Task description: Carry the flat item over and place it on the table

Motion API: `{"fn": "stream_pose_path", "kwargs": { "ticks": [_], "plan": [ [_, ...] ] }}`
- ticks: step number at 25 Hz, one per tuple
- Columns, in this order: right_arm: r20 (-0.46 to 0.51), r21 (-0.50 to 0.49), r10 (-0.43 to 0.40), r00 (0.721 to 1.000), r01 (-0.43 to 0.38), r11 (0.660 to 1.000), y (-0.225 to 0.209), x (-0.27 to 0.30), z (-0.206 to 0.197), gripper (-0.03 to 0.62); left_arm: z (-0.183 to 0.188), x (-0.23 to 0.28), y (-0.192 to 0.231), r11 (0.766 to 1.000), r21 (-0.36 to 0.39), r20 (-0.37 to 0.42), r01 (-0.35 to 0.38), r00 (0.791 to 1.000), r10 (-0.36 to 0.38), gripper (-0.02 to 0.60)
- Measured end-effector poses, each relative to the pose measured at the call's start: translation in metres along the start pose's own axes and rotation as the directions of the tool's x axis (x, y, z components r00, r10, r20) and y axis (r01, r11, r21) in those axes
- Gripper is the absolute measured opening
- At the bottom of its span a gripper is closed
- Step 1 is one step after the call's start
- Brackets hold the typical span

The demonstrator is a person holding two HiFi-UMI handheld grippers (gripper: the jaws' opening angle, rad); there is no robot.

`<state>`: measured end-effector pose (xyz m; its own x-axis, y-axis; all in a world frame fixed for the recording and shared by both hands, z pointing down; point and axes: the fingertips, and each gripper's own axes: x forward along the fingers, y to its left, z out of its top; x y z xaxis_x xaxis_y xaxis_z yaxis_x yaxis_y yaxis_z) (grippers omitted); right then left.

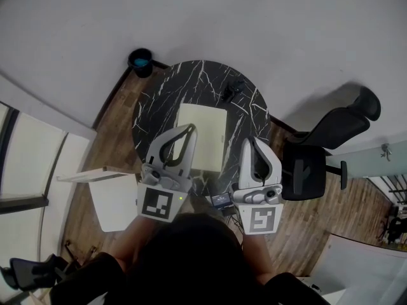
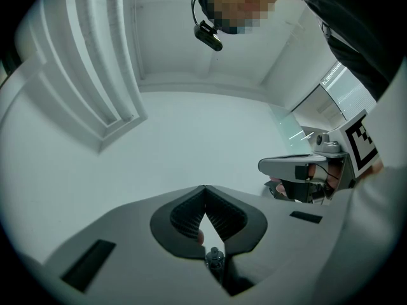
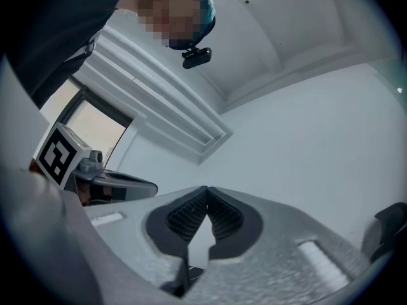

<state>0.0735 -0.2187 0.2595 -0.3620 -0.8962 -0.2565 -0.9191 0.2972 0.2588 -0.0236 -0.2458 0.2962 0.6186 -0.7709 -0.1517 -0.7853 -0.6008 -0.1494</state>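
Observation:
A pale yellow flat item [image 1: 202,135] lies on the round black marble table [image 1: 159,97], seen from above in the head view. My left gripper [image 1: 191,127] and right gripper [image 1: 249,140] are held up side by side over the table's near edge, their jaws pointing upward. Both are shut with nothing between the jaws. The left gripper view shows its closed tips [image 2: 205,187] against a white wall and ceiling, with the right gripper [image 2: 305,170] off to the side. In the right gripper view the closed tips [image 3: 206,188] also face the ceiling, and the left gripper [image 3: 95,176] shows at the left.
A small dark object [image 1: 233,89] sits at the table's far right. A dark cup with blue inside [image 1: 140,61] stands on the floor beyond the table. A black office chair [image 1: 331,138] is to the right, a white panel [image 1: 114,196] to the left.

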Motion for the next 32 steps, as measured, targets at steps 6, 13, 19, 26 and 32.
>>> {"fn": "stream_pose_path", "kwargs": {
  "ticks": [6, 13, 19, 26, 32],
  "plan": [
    [-0.006, -0.008, -0.008, 1.0, 0.008, 1.0, 0.001, 0.0, -0.002, -0.003, -0.002, -0.001, -0.001, 1.0, 0.003, -0.004, 0.003, 1.0, -0.003, 0.009],
    [-0.01, -0.002, -0.01, 1.0, 0.01, 1.0, 0.001, -0.001, -0.004, -0.003, -0.006, -0.001, -0.001, 1.0, 0.004, -0.012, 0.007, 1.0, -0.007, 0.009],
    [-0.012, 0.003, -0.013, 1.0, 0.014, 1.0, 0.002, -0.001, -0.007, -0.003, -0.009, -0.002, -0.001, 1.0, -0.004, -0.014, 0.005, 1.0, -0.005, 0.009],
    [-0.022, 0.003, -0.018, 1.0, 0.018, 1.0, 0.001, -0.001, -0.012, -0.003, -0.013, 0.0, -0.001, 1.0, 0.002, -0.017, 0.014, 1.0, -0.014, 0.009],
    [-0.036, 0.001, -0.016, 0.999, 0.016, 1.0, -0.006, 0.002, -0.021, -0.003, -0.021, 0.008, -0.001, 1.0, -0.008, -0.033, 0.014, 0.999, -0.014, 0.009]
  ]
}}
